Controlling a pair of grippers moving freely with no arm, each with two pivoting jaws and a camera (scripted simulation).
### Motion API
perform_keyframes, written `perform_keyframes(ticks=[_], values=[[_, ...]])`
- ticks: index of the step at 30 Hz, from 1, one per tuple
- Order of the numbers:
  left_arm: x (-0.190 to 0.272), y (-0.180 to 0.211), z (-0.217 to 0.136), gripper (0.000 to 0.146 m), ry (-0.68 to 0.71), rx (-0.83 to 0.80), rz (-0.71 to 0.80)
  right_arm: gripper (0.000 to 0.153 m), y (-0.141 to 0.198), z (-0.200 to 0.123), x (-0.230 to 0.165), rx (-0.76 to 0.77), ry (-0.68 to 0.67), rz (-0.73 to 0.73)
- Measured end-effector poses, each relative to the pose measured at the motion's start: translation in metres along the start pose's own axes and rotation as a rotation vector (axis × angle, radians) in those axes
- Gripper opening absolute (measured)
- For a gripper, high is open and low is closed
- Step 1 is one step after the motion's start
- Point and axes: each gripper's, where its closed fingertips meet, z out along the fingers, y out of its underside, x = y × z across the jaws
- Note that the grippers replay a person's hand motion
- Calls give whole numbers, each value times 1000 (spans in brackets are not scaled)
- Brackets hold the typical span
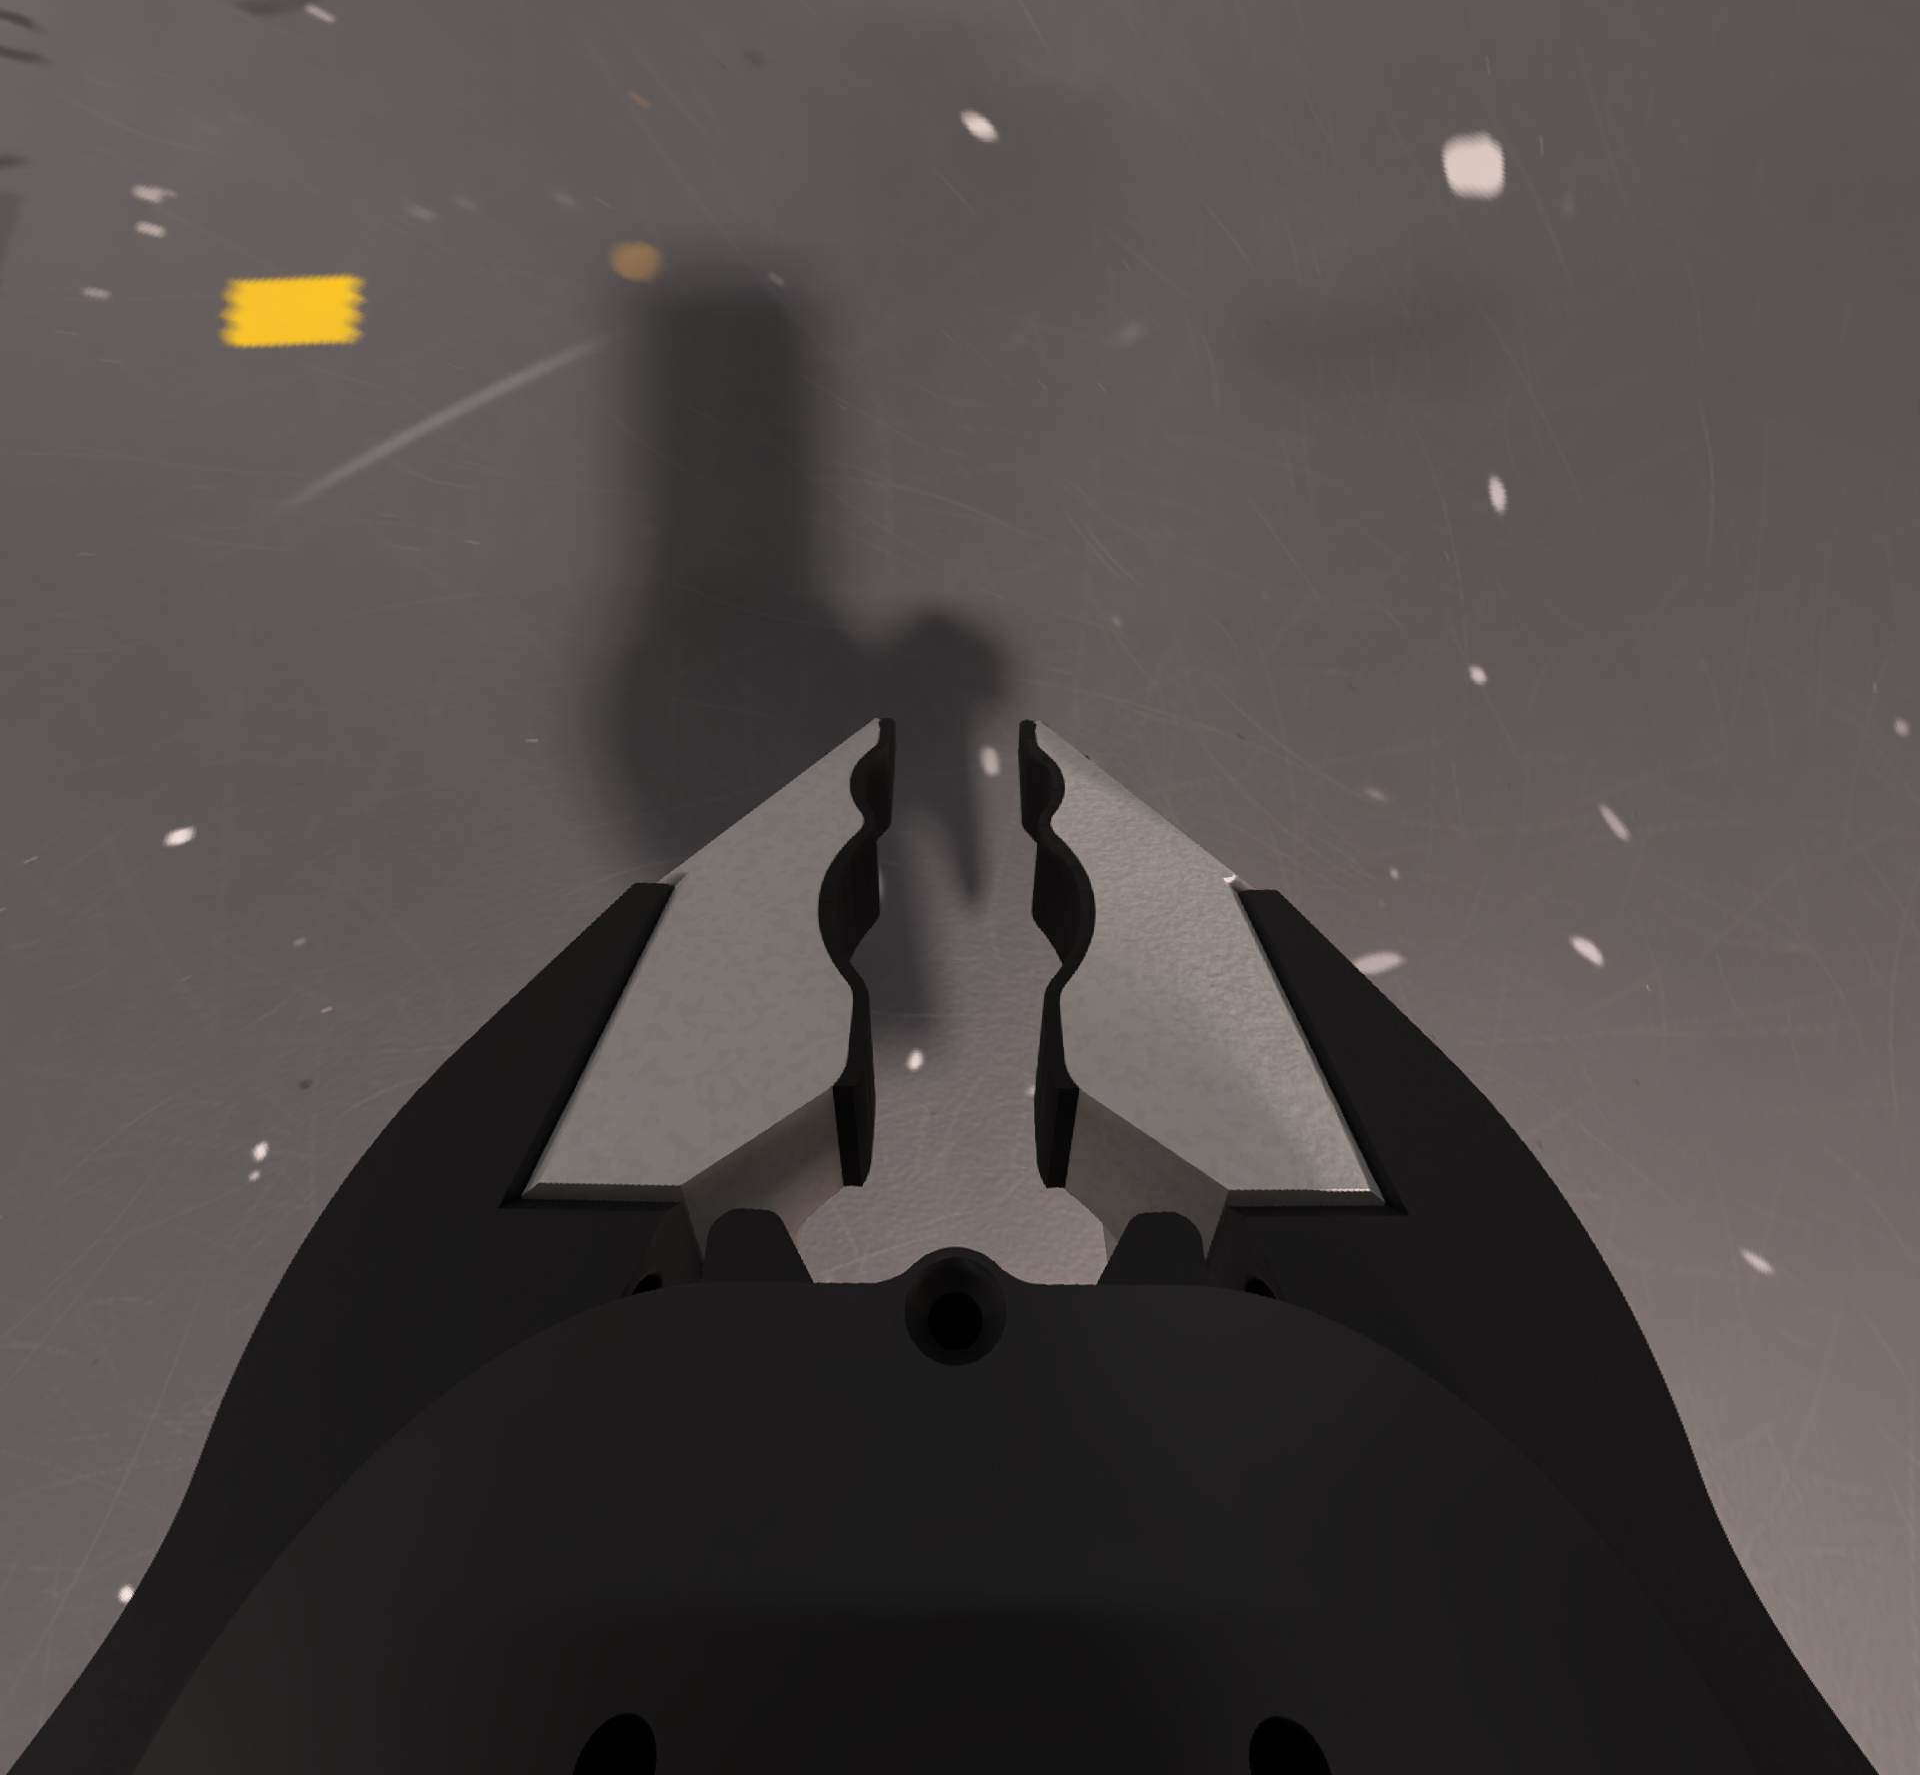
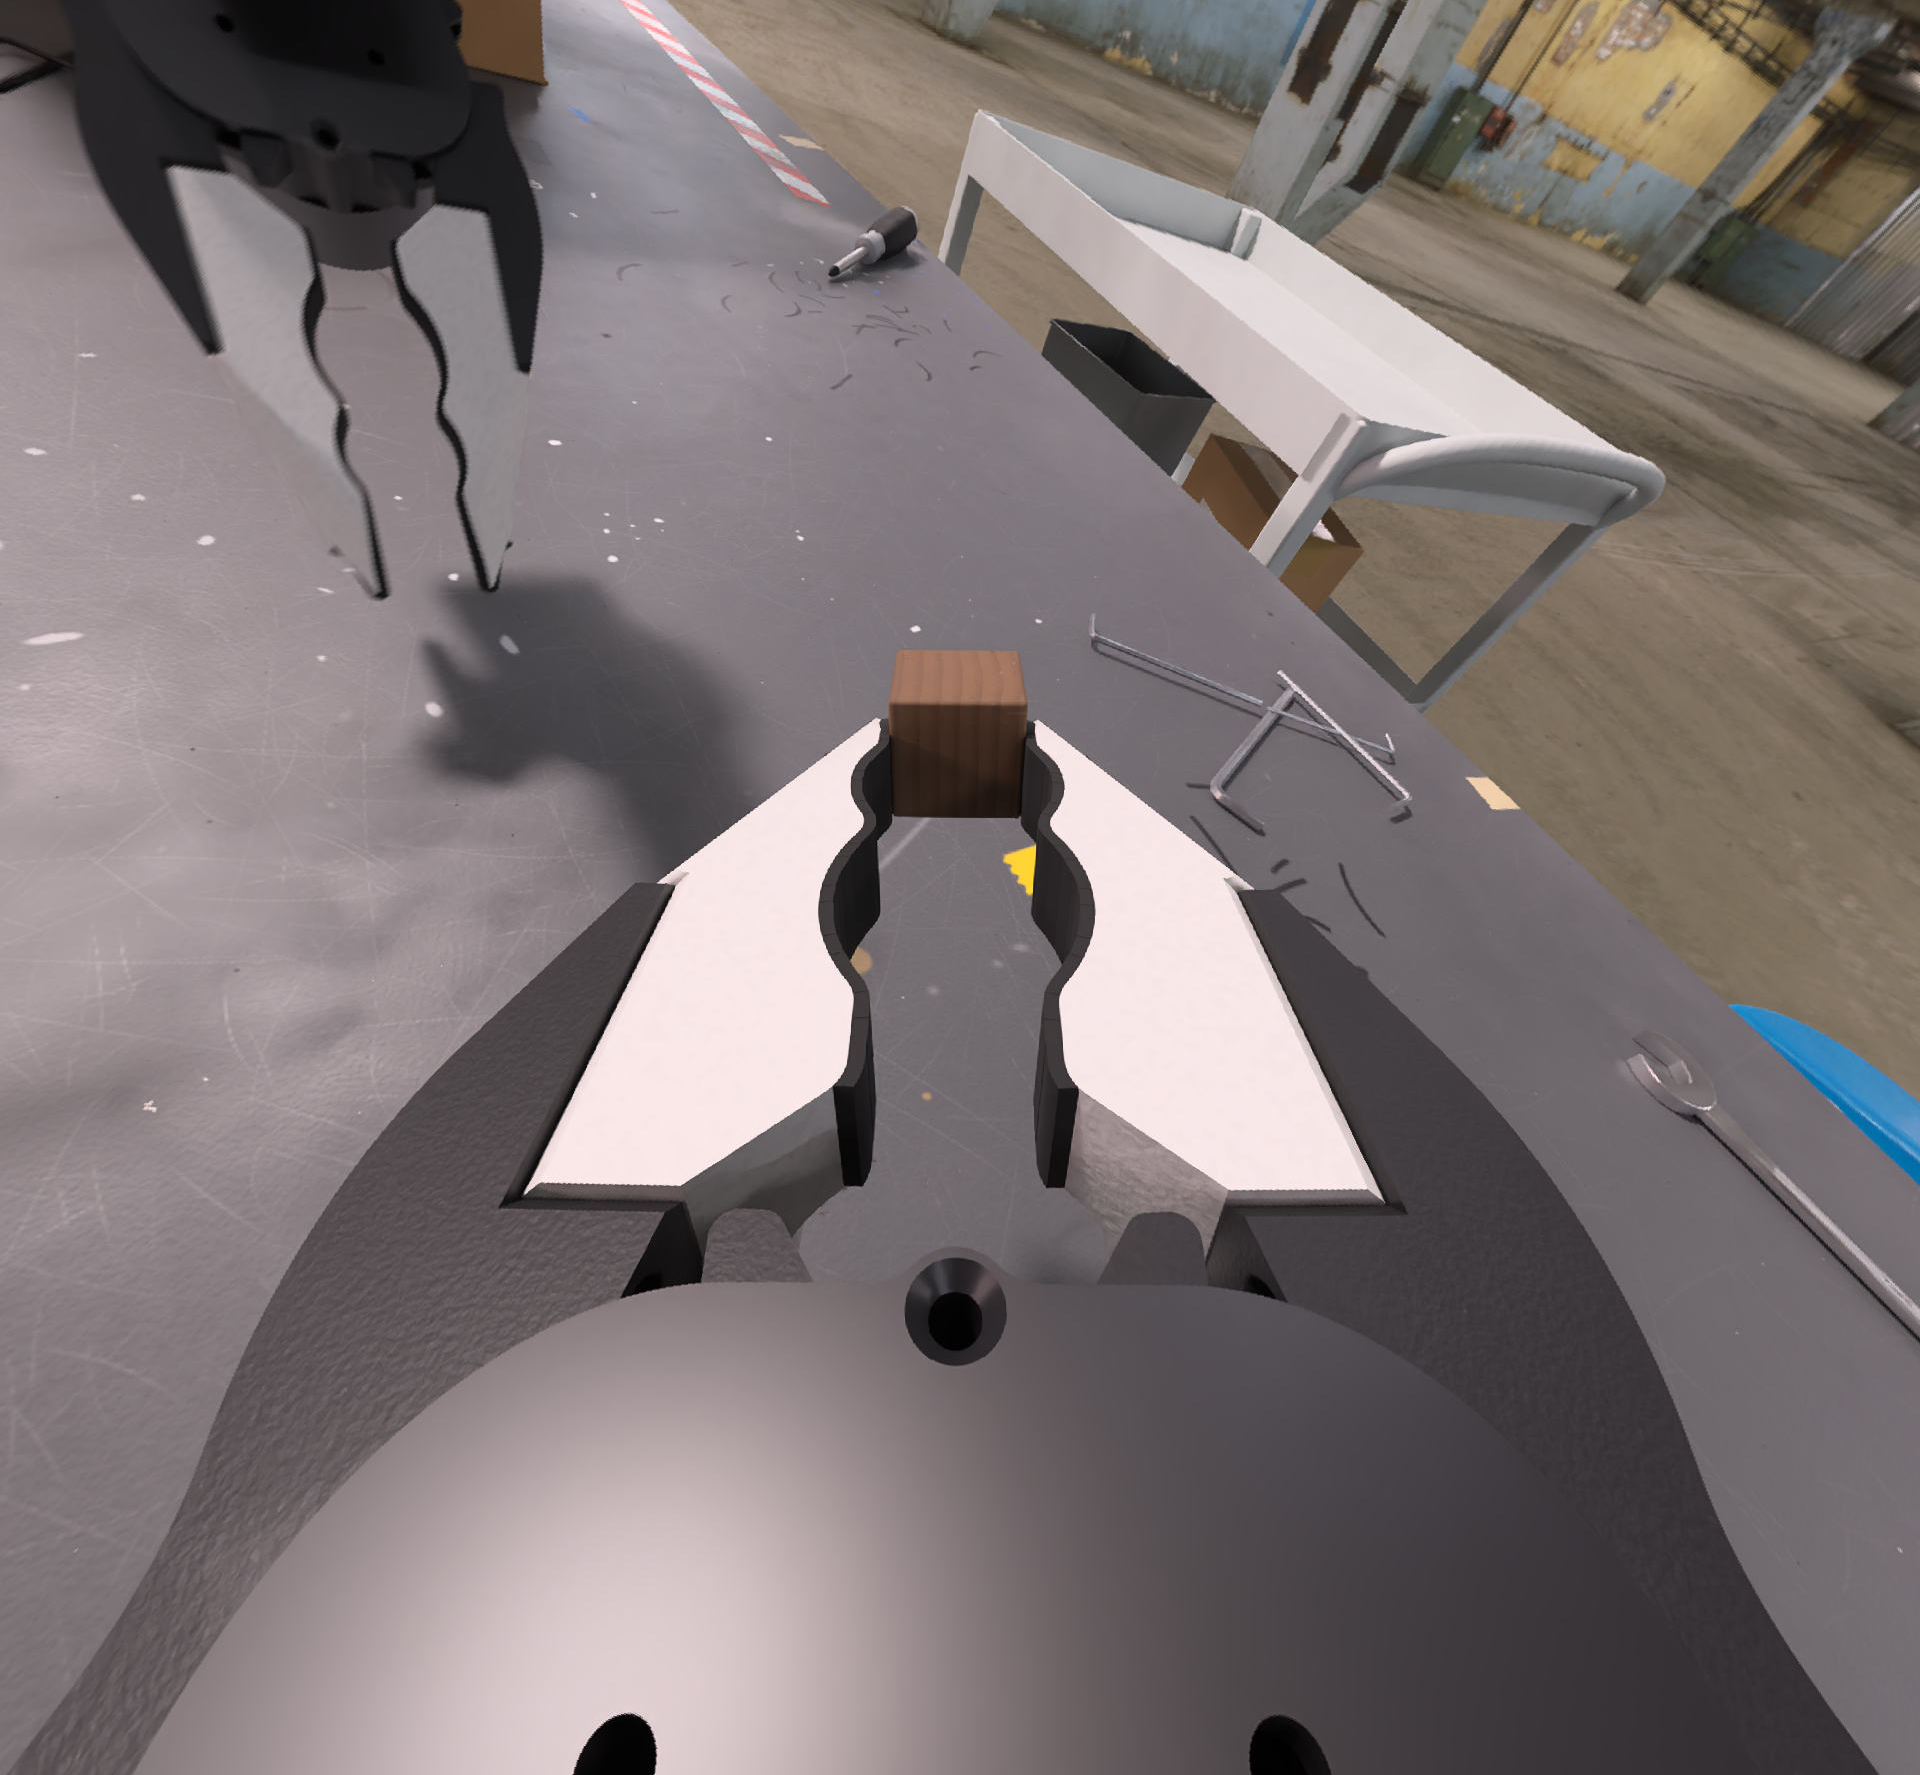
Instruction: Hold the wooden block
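Observation:
A small brown wooden block (image 2: 958,733) sits clamped between the fingertips of my right gripper (image 2: 956,749), over the dark grey table (image 2: 312,894). The jaws are closed onto its two sides. My left gripper (image 1: 956,738) is open with a narrow gap between its fingers and nothing in it. It points down at the grey table surface (image 1: 1351,582). In the right wrist view it hangs at the upper left (image 2: 436,587), well apart from the block. The block does not show in the left wrist view.
Bent metal hex keys (image 2: 1288,717) and a wrench (image 2: 1704,1112) lie right of the block near the table's right edge. A screwdriver bit (image 2: 878,242) lies farther back. A white bench (image 2: 1299,343) stands beyond the edge. A yellow tape patch (image 1: 293,310) marks the table.

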Motion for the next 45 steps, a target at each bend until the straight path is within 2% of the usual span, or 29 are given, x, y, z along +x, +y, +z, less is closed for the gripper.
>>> perform_keyframes(ticks=[3, 6, 12, 16, 20, 21, 24, 29, 32, 37, 42, 45], values=[[17, 6, 15, 33, 44, -92, 88, 23, 0, 1, 0, 0, -1, 4], [20, 0, 31, 34, -2, -119, 187, 23, 1, 1, 0, -2, 0, 3], [17, -1, 40, 14, -42, -128, 301, 23, 0, 0, 0, 1, -1, 5], [30, -5, 34, 10, 99, -40, 245, 23, 0, 0, 0, 1, -4, 4], [58, -11, 18, 9, 406, 100, 118, 23, -1, -1, -1, 3, -7, 5], [56, -10, 19, 9, 417, 108, 99, 23, -1, -1, -1, 4, -8, 6], [38, -1, 27, 11, 284, 39, 96, 23, 0, 0, -1, -2, -8, 6], [9, -8, 26, 13, 29, 45, 190, 23, 1, 0, 0, -2, -7, 10], [9, -12, 18, 14, -39, 46, 265, 23, 2, 0, 0, -5, -8, 11], [36, -4, 12, 15, -9, -49, 397, 23, 3, 0, 2, -11, -2, 14], [108, 3, -6, 19, 205, -30, 412, 23, 5, -2, 7, -6, 10, 34], [141, 23, -6, 26, 268, -108, 412, 23, 5, -2, 8, -5, 11, 44]])
